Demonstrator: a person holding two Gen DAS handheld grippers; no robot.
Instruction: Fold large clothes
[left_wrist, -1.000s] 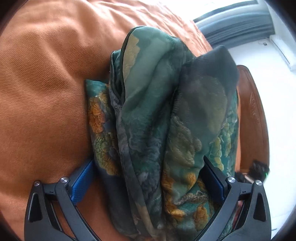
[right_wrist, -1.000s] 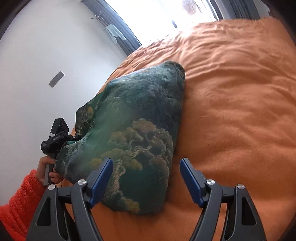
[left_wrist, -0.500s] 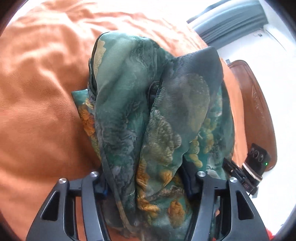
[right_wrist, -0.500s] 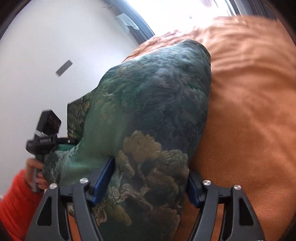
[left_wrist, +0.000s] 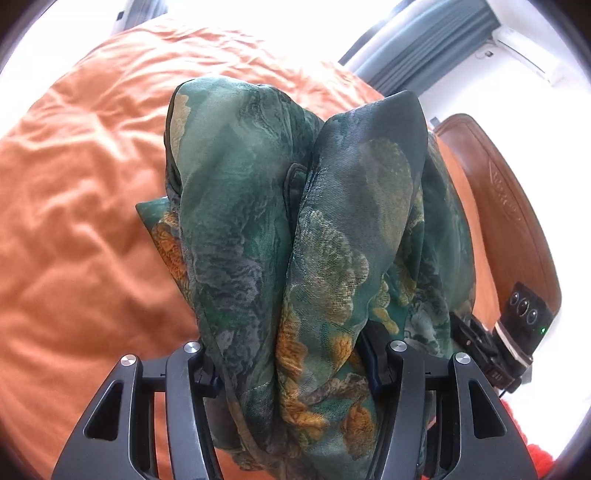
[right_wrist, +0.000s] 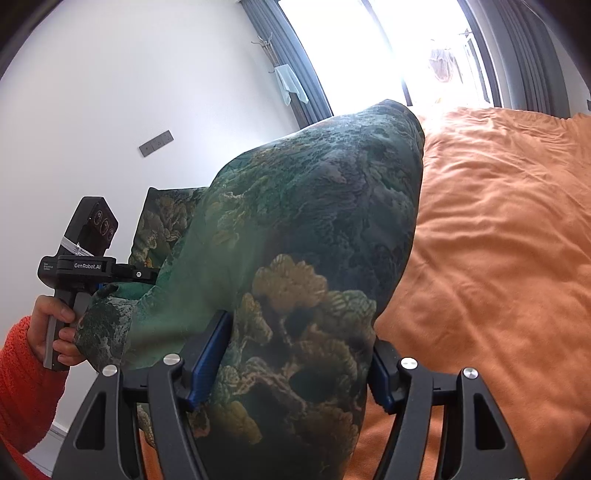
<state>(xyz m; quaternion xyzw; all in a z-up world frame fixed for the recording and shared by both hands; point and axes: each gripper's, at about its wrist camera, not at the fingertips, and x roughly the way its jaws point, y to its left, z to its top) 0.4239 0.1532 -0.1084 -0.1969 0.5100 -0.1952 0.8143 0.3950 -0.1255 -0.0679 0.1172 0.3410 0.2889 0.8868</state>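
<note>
A large green garment (left_wrist: 258, 221) with a gold tree print hangs bunched in thick folds above the orange bed cover (left_wrist: 74, 184). My left gripper (left_wrist: 291, 365) is shut on one gathered end of it, pads buried in the cloth. My right gripper (right_wrist: 295, 362) is shut on the other end of the garment (right_wrist: 314, 221), blue pads pressed into both sides. In the right wrist view, the left gripper's body (right_wrist: 85, 266) shows at the far left, held by a hand (right_wrist: 55, 325) in an orange-red sleeve. The right gripper's body (left_wrist: 491, 350) shows low right in the left wrist view.
The orange bed cover (right_wrist: 498, 221) spreads wide under and beyond the garment. A brown headboard (left_wrist: 509, 206) stands at one end. A white wall with a switch plate (right_wrist: 156, 143) and a bright window with grey curtains (right_wrist: 306, 92) lie behind.
Both grippers went from wide open around the cloth to shut on it. They then rose, lifting the garment off the bed and bunching it taller.
</note>
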